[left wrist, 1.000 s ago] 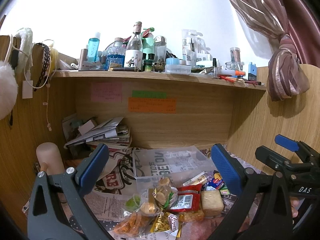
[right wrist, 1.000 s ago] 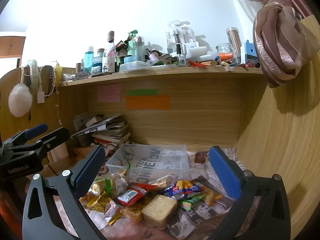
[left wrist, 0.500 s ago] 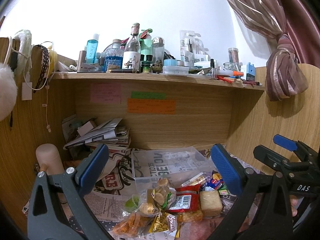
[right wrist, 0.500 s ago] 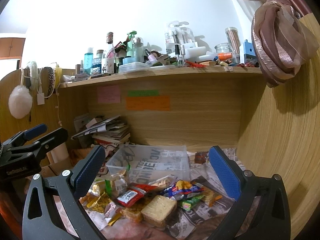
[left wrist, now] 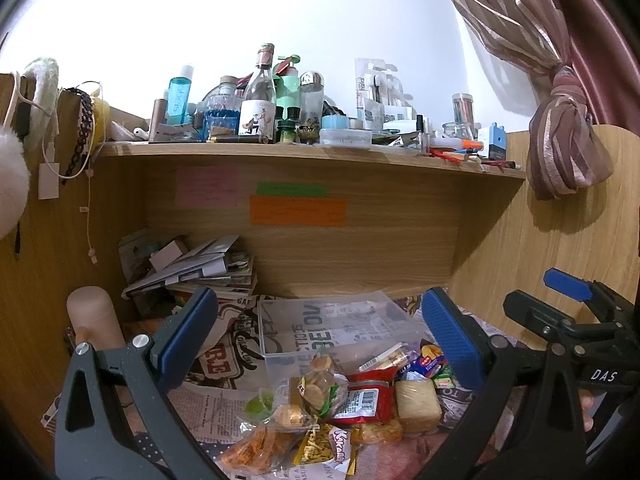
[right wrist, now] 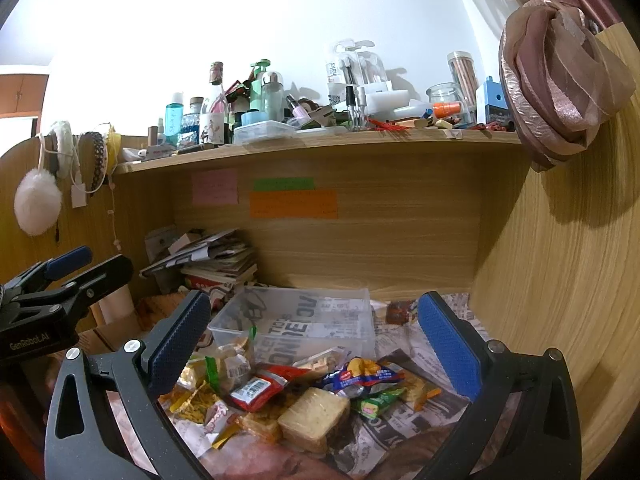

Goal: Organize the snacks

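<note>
Snacks [right wrist: 304,384] lie heaped on the newspapered counter [right wrist: 404,436], just before the empty clear bin [right wrist: 304,320]. Both my left tool [left wrist: 320,340] and right tool [right wrist: 312,340] hang wide apart, holding nothing. The packets look light, crinkly and slippery; I'd pinch a sealed edge.

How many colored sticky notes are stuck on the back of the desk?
3: a pink note on the left, a green note to its right, and an orange note just under the green one. None look hidden.
</note>
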Demonstrator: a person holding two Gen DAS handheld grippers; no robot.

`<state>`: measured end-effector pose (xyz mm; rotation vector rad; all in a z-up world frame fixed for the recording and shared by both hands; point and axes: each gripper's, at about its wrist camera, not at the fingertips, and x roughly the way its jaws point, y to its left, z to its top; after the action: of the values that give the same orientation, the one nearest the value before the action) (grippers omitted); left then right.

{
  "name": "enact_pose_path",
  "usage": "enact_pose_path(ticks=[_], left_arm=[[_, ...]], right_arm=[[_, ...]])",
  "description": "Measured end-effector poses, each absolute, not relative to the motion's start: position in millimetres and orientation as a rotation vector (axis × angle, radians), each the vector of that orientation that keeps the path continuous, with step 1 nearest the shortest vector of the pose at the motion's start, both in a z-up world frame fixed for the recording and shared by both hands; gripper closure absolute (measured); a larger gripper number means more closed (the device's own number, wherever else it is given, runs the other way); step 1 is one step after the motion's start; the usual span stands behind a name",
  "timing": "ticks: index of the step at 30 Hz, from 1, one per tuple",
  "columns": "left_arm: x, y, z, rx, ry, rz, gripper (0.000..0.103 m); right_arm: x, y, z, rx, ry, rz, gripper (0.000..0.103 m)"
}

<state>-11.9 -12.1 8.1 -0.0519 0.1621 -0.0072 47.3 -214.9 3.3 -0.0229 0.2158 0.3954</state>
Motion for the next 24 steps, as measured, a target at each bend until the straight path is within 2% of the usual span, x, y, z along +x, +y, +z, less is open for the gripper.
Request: enact_pose_path(ticks=[24], left_arm=[[-8.3, -14.5, 4.9, -0.042, 0.170, -0.014, 0.000]], right_arm=[[50.0, -212.9, 0.1, -0.023, 0.229, 0.396, 0.000]])
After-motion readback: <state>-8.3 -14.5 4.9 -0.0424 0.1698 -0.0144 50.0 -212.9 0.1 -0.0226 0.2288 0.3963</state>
